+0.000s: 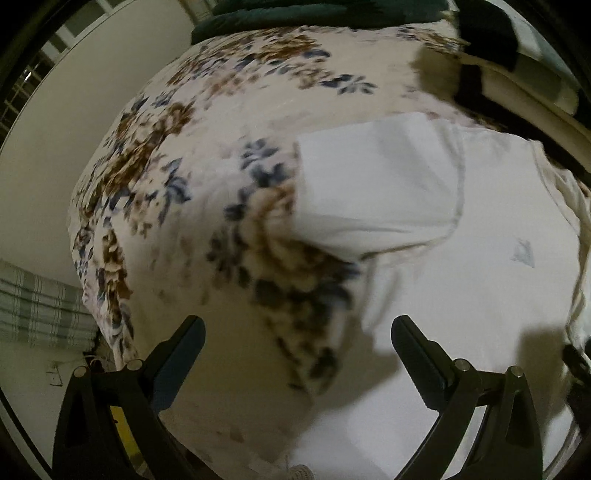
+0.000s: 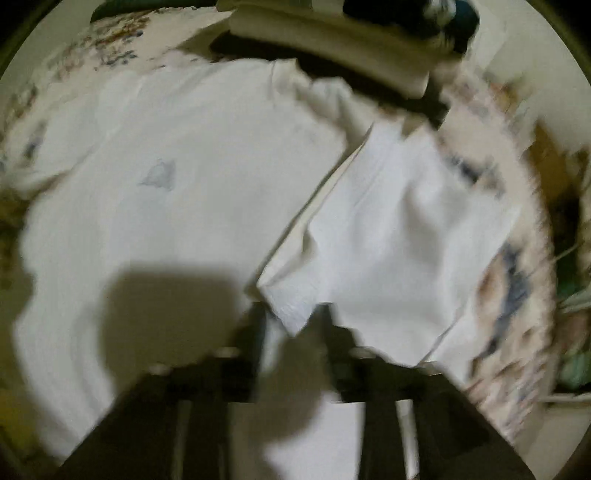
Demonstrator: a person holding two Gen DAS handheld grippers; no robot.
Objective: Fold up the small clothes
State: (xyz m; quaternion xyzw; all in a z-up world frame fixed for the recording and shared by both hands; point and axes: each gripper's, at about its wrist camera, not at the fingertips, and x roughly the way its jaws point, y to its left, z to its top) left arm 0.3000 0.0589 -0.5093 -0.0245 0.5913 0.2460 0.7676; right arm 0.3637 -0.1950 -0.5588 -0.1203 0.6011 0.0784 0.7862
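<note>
A white T-shirt (image 1: 461,266) lies spread on a floral bedspread (image 1: 192,184), one sleeve (image 1: 376,192) stretched out to the left. My left gripper (image 1: 297,332) is open and empty, held above the shirt's left edge. In the right wrist view the shirt (image 2: 177,206) fills the middle, with a faint grey mark (image 2: 159,175) on it. My right gripper (image 2: 291,314) is shut on the white shirt's right sleeve (image 2: 391,236) and holds its corner lifted over the body. That view is blurred.
Folded clothes, cream and dark (image 2: 332,44), are stacked at the far edge of the bed. A dark green cloth (image 1: 295,14) lies at the far end. The bed's left edge (image 1: 85,280) drops beside a wall. Green items (image 2: 570,291) sit off the right side.
</note>
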